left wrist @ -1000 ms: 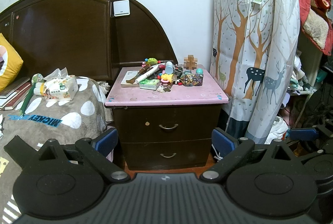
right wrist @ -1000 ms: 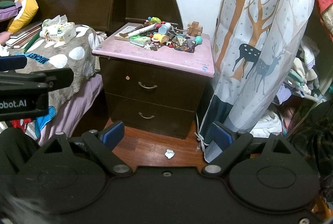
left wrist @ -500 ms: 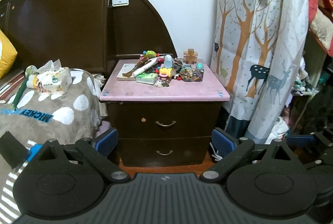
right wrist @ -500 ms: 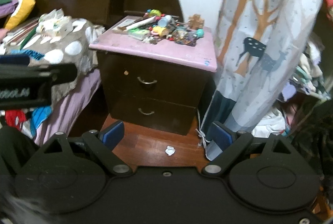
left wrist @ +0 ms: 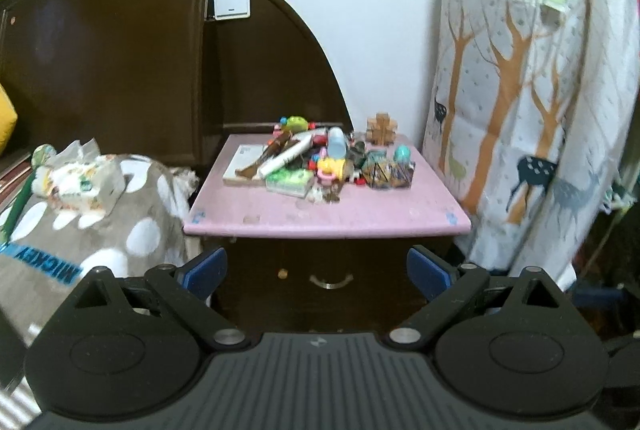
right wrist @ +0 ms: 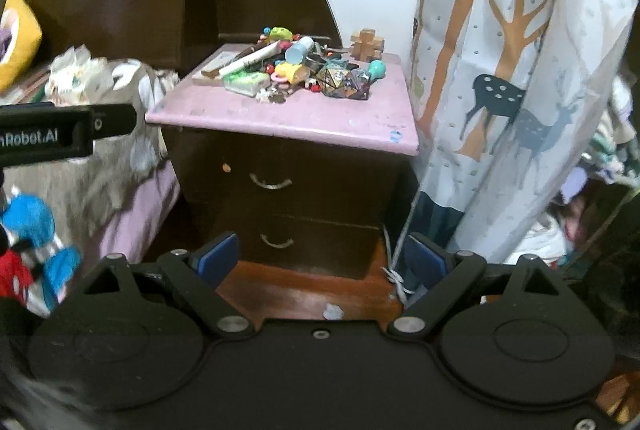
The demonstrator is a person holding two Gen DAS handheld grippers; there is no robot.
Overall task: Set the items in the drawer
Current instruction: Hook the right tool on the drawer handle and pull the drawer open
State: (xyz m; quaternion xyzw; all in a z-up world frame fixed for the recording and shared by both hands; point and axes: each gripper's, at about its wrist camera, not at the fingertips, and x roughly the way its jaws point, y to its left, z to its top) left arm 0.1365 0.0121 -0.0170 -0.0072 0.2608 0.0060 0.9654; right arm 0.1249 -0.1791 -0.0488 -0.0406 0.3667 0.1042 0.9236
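A dark nightstand with a pink top (left wrist: 328,218) (right wrist: 288,118) stands ahead in both views. A pile of small toys and items (left wrist: 320,162) (right wrist: 296,70) lies on it, with a wooden puzzle (left wrist: 382,128) (right wrist: 367,44) at the back. Its two drawers are shut; the upper handle (left wrist: 330,280) (right wrist: 272,183) and the lower handle (right wrist: 277,241) show. My left gripper (left wrist: 318,272) is open and empty, level with the upper drawer. My right gripper (right wrist: 320,262) is open and empty, short of the lower drawer.
A bed with a spotted grey blanket (left wrist: 100,230) and a tissue pack (left wrist: 80,182) lies left of the nightstand. A tree-print curtain (left wrist: 520,110) (right wrist: 500,70) hangs to its right. A paper scrap (right wrist: 332,311) lies on the wooden floor. The left gripper's body (right wrist: 48,136) shows at the left.
Both grippers have moved closer to the nightstand, which now looks larger. The left view has risen, hiding the lower drawer. Both stay open.
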